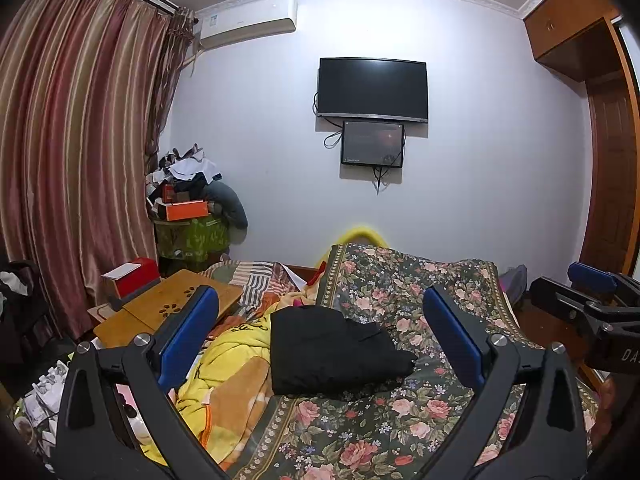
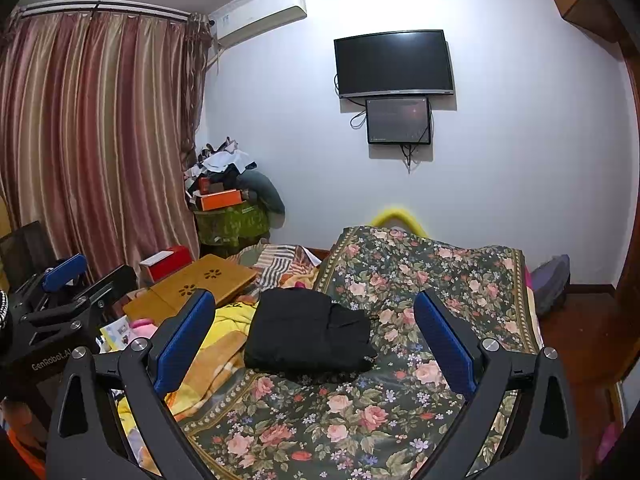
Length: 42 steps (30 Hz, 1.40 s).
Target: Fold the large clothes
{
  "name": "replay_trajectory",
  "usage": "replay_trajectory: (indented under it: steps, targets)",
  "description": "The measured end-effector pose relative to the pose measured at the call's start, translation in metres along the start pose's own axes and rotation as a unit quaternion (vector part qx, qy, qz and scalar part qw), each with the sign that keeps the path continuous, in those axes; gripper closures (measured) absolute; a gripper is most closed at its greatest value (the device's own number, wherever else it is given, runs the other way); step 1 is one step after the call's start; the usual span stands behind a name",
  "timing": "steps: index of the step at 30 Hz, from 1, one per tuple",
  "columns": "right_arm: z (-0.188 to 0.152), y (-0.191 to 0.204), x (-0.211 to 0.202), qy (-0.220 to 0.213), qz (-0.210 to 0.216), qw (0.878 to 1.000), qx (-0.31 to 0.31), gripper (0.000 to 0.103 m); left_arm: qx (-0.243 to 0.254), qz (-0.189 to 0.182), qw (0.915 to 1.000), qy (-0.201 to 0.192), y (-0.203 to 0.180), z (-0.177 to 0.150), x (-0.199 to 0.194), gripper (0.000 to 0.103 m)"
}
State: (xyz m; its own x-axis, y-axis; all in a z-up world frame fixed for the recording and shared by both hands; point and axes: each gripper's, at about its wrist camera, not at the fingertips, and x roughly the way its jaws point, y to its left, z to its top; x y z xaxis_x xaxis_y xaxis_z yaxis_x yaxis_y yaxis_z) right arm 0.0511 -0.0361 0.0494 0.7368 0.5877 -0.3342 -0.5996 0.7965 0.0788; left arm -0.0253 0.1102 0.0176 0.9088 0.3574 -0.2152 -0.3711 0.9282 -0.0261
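A black garment [image 1: 332, 350] lies folded into a compact bundle on the floral bedspread [image 1: 400, 420]; it also shows in the right wrist view [image 2: 308, 336] on the same bedspread [image 2: 360, 420]. My left gripper [image 1: 320, 312] is open and empty, held above and short of the bundle. My right gripper [image 2: 314, 312] is open and empty too, likewise short of the bundle. The right gripper shows at the right edge of the left wrist view [image 1: 588, 300], and the left gripper at the left edge of the right wrist view [image 2: 60, 296].
A yellow blanket [image 1: 224, 376] is bunched at the bed's left. A wooden lap desk [image 1: 168, 304] with a red box [image 1: 132, 280] lies beyond it. A cluttered pile [image 1: 192, 200] stands in the corner by the curtains [image 1: 72, 140]. A TV [image 1: 372, 90] hangs on the wall.
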Motion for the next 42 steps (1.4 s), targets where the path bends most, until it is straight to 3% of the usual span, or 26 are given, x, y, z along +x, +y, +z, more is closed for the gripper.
replay_trajectory:
  steps: [28, 42]
  targets:
    - [-0.0026, -0.0021, 0.0005, 0.006, 0.002, 1.0, -0.002, 0.004, -0.003, -0.007, 0.9999, 0.007, 0.0025, -0.0064, 0.0021, 0.001]
    - [-0.0031, -0.0025, 0.001, 0.006, 0.002, 1.0, -0.002, 0.004, -0.01, -0.03, 0.9993, 0.02, 0.0077, -0.008, 0.0087, 0.001]
